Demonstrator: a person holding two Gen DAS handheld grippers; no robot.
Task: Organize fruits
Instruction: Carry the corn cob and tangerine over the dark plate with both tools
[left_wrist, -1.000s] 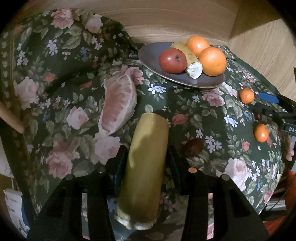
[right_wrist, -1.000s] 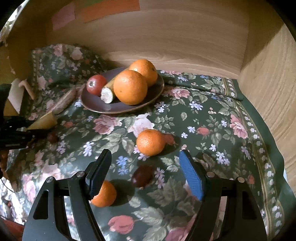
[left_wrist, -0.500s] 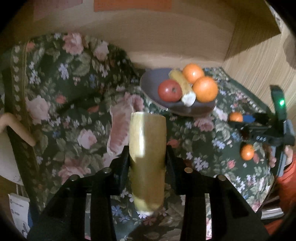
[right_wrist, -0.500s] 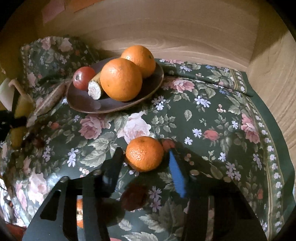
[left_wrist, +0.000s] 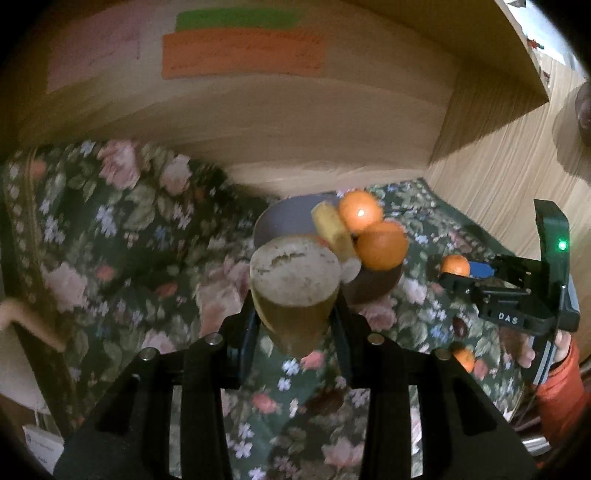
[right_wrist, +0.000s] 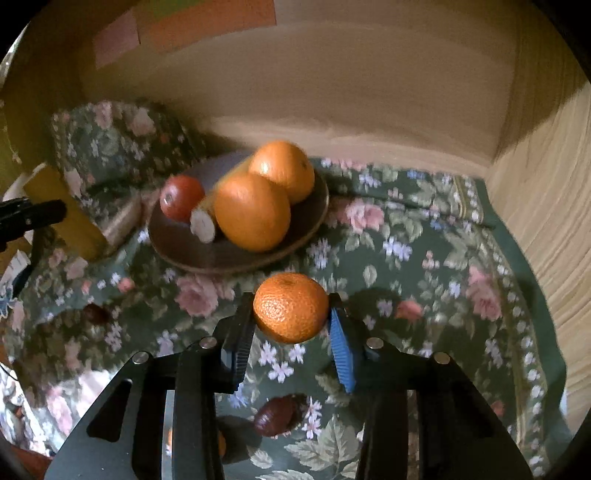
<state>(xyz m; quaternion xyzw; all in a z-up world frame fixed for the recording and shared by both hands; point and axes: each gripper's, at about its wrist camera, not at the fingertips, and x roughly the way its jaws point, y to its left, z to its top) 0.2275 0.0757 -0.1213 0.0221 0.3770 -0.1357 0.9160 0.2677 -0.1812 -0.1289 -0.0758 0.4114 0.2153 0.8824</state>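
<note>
Two grips — left gripper (left_wrist: 295, 325) clamping banana piece (left_wrist: 293, 291), right gripper (right_wrist: 290, 325) closing on tangerine (right_wrist: 290, 307)

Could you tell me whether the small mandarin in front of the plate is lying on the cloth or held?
Held: the right hand-held gripper is closing on the mandarin, a pad at each side.

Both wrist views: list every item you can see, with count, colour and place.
plate: one, dark brown, on the cloth near the back wall
oranges: two, orange, on the plate
apple: one, red, on the plate
banana piece: one, yellow, on the plate
dark fruit: one, brown-red, on the cloth
cloth: one, dark green floral, over the surface
left gripper: jaws shut on a yellow banana chunk
right gripper: jaws closing on a tangerine
</note>
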